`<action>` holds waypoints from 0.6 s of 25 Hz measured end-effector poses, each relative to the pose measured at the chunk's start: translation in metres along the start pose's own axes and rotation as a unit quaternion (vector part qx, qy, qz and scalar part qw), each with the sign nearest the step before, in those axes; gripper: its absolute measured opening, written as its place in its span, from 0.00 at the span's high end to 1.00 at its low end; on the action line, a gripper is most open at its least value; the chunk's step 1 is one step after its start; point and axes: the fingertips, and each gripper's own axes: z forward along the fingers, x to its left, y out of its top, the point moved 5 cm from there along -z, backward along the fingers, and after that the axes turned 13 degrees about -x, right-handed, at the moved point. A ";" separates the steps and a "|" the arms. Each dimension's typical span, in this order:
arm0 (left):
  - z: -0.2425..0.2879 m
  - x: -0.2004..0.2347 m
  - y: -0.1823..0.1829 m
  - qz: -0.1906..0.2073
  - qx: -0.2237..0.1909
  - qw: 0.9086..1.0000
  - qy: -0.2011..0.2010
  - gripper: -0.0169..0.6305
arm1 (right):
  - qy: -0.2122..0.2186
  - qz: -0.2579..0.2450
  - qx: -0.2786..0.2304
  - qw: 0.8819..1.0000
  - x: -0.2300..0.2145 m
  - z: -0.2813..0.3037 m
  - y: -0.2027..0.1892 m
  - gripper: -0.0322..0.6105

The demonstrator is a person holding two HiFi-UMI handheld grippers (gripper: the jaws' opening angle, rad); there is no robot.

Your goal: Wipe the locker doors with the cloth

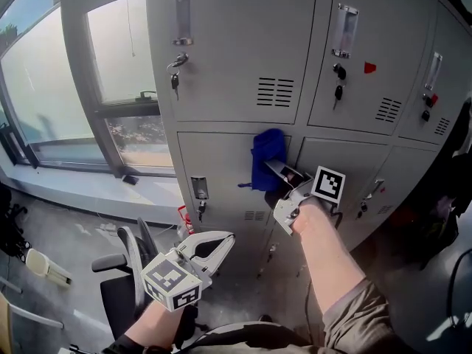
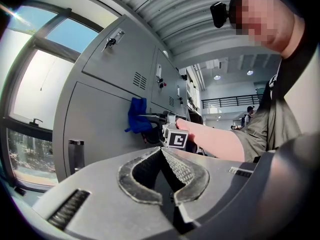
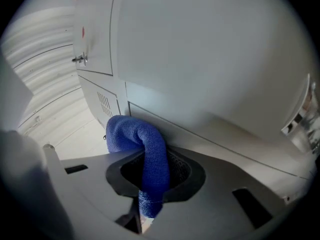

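Note:
A bank of grey lockers (image 1: 236, 57) fills the head view. A blue cloth (image 1: 267, 159) is pressed against the top of a lower locker door (image 1: 217, 161), near the seam with the neighbouring door. My right gripper (image 1: 279, 171) is shut on that cloth; in the right gripper view the cloth (image 3: 127, 131) hangs folded through the jaws of the gripper (image 3: 152, 160), close to the grey door face (image 3: 210, 59). My left gripper (image 1: 223, 246) hangs low in front of the lockers, shut and holding nothing. The left gripper (image 2: 161, 151) view shows the cloth (image 2: 136, 115) farther off.
A large window (image 1: 66, 72) with a sill stands left of the lockers. A black office chair (image 1: 122, 271) sits on the floor below my left gripper. Keys hang in the upper door locks (image 1: 175, 80). A distant person (image 2: 248, 116) stands down the hall.

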 end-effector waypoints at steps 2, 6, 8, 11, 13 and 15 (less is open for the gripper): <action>0.005 -0.002 -0.001 -0.001 0.001 1.000 -0.003 0.98 | 0.000 -0.002 -0.006 1.000 -0.001 -0.005 0.006 0.86; 0.011 -0.004 -0.005 -0.004 0.004 1.000 -0.007 0.98 | -0.002 -0.007 -0.014 1.000 -0.003 -0.014 0.015 0.86; 0.014 -0.005 -0.005 -0.005 0.004 1.000 -0.008 0.98 | -0.003 -0.009 -0.014 1.000 -0.003 -0.015 0.017 0.86; 0.015 -0.005 -0.005 -0.006 0.003 1.000 -0.009 0.98 | 0.003 -0.011 -0.013 1.000 -0.001 -0.015 0.015 0.86; 0.013 -0.005 -0.005 -0.007 0.001 1.000 -0.008 0.98 | 0.014 -0.014 -0.008 1.000 0.003 -0.012 0.008 0.86; 0.008 -0.003 -0.004 -0.006 -0.001 1.000 -0.004 0.98 | 0.028 -0.017 0.006 0.999 0.007 -0.005 -0.006 0.86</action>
